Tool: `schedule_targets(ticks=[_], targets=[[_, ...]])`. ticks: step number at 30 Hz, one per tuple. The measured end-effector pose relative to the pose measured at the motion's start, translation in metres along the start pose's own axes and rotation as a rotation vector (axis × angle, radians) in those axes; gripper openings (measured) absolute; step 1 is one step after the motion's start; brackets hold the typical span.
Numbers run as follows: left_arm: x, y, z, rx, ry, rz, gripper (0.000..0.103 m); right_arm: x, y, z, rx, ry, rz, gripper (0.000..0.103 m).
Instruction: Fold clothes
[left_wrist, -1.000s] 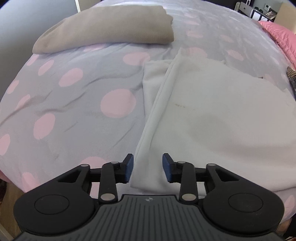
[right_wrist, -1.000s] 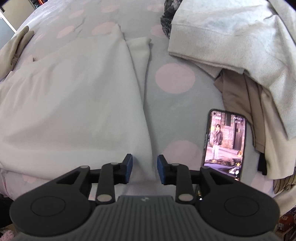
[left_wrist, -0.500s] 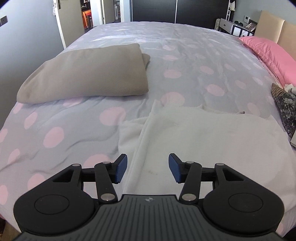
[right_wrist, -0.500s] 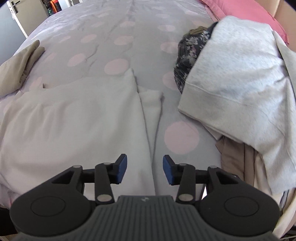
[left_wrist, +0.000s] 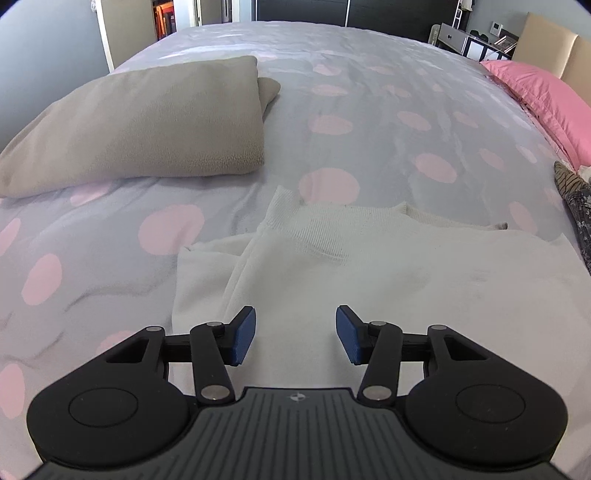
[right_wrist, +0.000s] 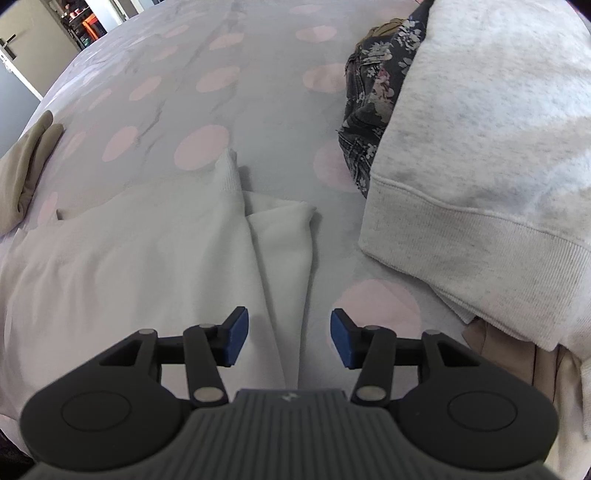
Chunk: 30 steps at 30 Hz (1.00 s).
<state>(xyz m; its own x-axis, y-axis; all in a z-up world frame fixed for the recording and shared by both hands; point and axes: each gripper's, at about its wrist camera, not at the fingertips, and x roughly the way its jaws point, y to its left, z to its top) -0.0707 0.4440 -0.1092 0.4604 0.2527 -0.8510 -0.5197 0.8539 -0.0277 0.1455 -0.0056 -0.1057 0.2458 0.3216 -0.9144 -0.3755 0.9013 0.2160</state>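
White sweatshirt (right_wrist: 155, 243) between beige folded garment (left_wrist: 140, 122) and grey sweater (right_wrist: 487, 147).

A wide bed (left_wrist: 369, 110) carries everything, its grey cover dotted with pale pink spots. Near the front edge a white sweatshirt (left_wrist: 388, 280) lies flat, ribbed hem toward the far side, one sleeve folded along its left edge. Far left of it rests a folded beige garment (left_wrist: 147, 122). At the far right lies a pink pillow (left_wrist: 546, 99). To the right of the white one, a grey sweatshirt (right_wrist: 480, 129) is heaped over a dark floral garment (right_wrist: 369, 107).
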Motion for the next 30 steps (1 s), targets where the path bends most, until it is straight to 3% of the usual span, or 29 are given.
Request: schedule_targets(ticks=[6, 12, 20, 23, 27, 30], targets=[[0.020, 0.002, -0.010, -0.005, 0.070, 0.034, 0.047, 0.006, -0.023, 0.001, 0.107, -0.010, 0.091, 0.063], [0.020, 0.002, -0.010, -0.021, 0.072, 0.027, 0.047, 0.021, -0.024, 0.000, 0.166, 0.016, 0.217, 0.065], [0.024, -0.006, -0.006, 0.004, 0.073, 0.031, 0.046, 0.050, -0.016, -0.004, 0.130, 0.046, 0.114, 0.063], [0.023, -0.007, -0.006, 0.001, 0.073, 0.026, 0.046, 0.054, 0.002, -0.005, 0.064, 0.034, 0.066, 0.051], [0.016, -0.008, -0.007, 0.024, 0.053, 0.031, 0.046, 0.056, 0.020, -0.004, 0.010, 0.033, 0.059, 0.019], [0.009, -0.008, -0.008, 0.041, 0.028, 0.040, 0.046, 0.048, 0.027, 0.000, 0.019, 0.027, 0.071, 0.016]])
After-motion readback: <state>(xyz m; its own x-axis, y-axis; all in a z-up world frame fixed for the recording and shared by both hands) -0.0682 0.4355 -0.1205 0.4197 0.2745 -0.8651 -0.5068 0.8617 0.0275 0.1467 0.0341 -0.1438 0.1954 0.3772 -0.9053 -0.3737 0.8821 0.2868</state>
